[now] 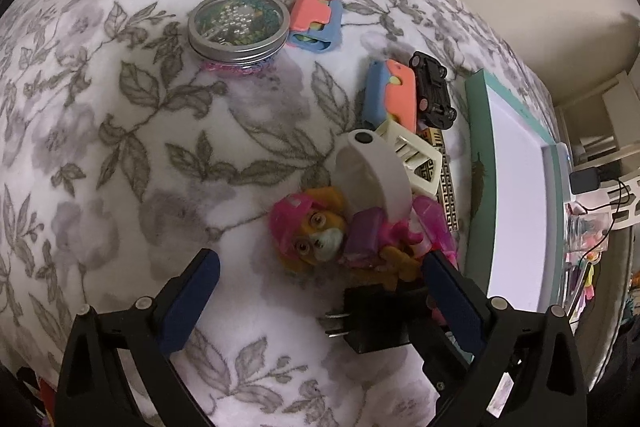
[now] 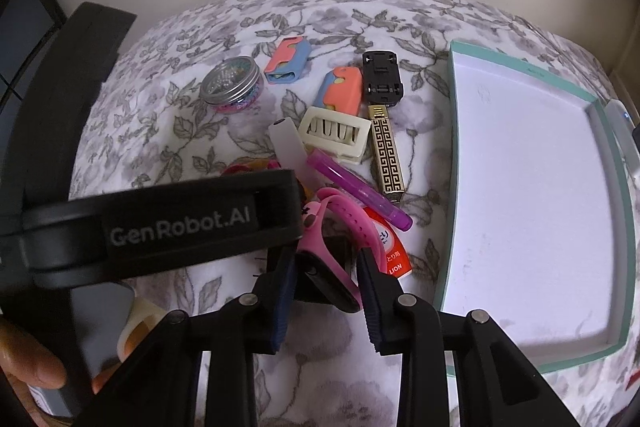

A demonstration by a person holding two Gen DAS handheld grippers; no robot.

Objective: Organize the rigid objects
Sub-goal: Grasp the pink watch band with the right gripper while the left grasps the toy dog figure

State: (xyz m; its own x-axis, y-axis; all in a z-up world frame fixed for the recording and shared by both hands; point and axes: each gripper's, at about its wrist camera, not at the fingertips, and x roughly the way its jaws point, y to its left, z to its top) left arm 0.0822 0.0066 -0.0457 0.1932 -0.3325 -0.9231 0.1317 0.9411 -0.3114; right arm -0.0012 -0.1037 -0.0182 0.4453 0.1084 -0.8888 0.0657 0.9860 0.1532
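Note:
In the right wrist view my right gripper (image 2: 326, 291) is shut on a pink watch (image 2: 332, 223), and its black face lies between the blue pads. My left gripper (image 1: 320, 291) hangs open over a pup toy (image 1: 316, 235) and a black plug adapter (image 1: 376, 323), touching neither. Its black body (image 2: 180, 223) crosses the right wrist view. Loose on the floral blanket lie a lidded tin (image 2: 232, 83), two coral-and-blue cases (image 2: 288, 63) (image 2: 342, 91), a black toy car (image 2: 382, 77), a cream hair clip (image 2: 334, 135), a gold patterned lighter (image 2: 388, 155) and a purple pen (image 2: 360, 191).
A teal box (image 2: 454, 155) with a white inside lies open on the right of the blanket. A red and white packet (image 2: 394, 247) sits under the watch strap. A white curved band (image 1: 376, 171) arches over the toy. A person's hand (image 2: 32, 367) shows at lower left.

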